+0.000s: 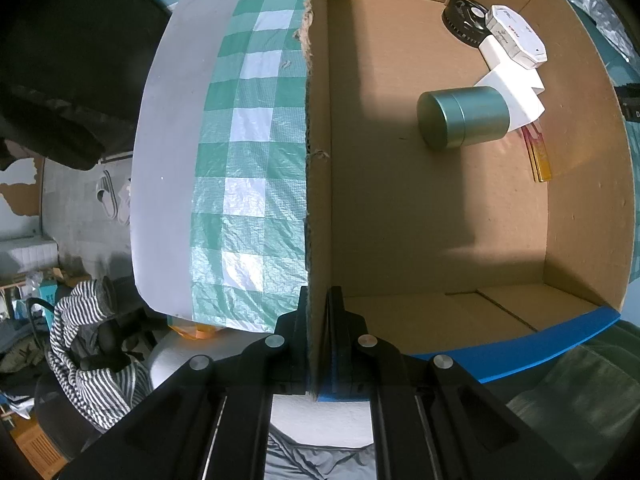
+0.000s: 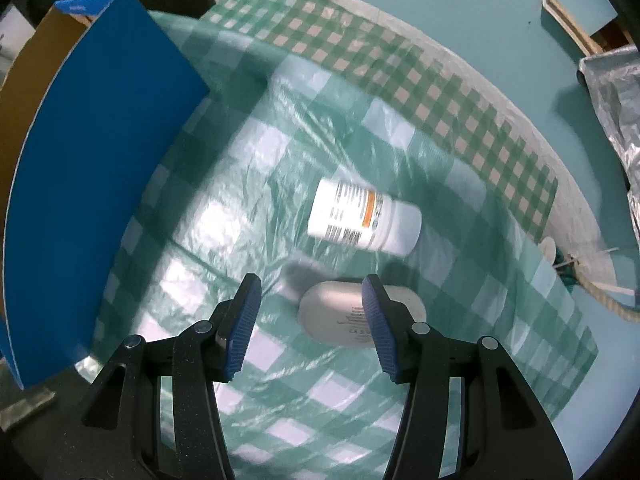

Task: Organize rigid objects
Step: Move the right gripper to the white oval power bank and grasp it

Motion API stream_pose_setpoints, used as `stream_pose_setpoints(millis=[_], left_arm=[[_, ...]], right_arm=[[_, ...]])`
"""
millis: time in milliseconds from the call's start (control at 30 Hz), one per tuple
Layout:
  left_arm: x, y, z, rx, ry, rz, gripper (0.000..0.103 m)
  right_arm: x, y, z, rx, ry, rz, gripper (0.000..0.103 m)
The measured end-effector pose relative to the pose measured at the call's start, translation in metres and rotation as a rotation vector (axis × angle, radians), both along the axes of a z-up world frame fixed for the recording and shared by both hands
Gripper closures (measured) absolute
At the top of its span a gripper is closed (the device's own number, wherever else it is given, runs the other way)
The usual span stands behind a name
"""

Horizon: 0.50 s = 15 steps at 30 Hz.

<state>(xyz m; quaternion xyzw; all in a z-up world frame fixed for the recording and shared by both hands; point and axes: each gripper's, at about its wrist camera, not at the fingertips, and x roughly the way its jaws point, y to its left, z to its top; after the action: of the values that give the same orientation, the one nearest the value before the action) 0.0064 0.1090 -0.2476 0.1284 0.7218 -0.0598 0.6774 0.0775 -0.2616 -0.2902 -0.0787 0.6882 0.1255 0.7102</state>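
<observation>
The left gripper [image 1: 318, 312] is clamped shut on the box [image 1: 440, 216] wall, pads on either face of the cardboard, steadying it. Inside the box lie a green tin [image 1: 464, 116], white cartons [image 1: 516, 92] and a black disc [image 1: 464, 20], bunched at the far corner, so most of the floor is free.

On the checked cloth [image 2: 280, 128], the right gripper [image 2: 310, 328] points down with its jaws about half open and nothing between the pads. A flat white case [image 2: 336, 312] lies just beside and partly under the right finger [image 2: 376, 328]; a white bottle [image 2: 364, 220] lies on its side a little beyond.

The step looks like picking up the case. To do it well, shift the gripper rightward until the case sits centred between the pads, then lower until the pads flank its short sides before closing. The plastic cloth looks slippery, so the case may slide if one pad touches first. Keep the box held.
</observation>
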Motion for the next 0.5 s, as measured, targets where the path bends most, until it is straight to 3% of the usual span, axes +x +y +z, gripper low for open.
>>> stream_pose_setpoints(millis=[300, 500], left_arm=[[0.0, 0.002, -0.002, -0.002, -0.001, -0.004, 0.098], [-0.001, 0.001, -0.002, -0.002, -0.001, -0.006, 0.098]], right_arm=[[-0.007, -0.012, -0.008, -0.022, 0.115, -0.074, 0.049], [-0.006, -0.033, -0.007, 0.017, 0.058, -0.144, 0.044]])
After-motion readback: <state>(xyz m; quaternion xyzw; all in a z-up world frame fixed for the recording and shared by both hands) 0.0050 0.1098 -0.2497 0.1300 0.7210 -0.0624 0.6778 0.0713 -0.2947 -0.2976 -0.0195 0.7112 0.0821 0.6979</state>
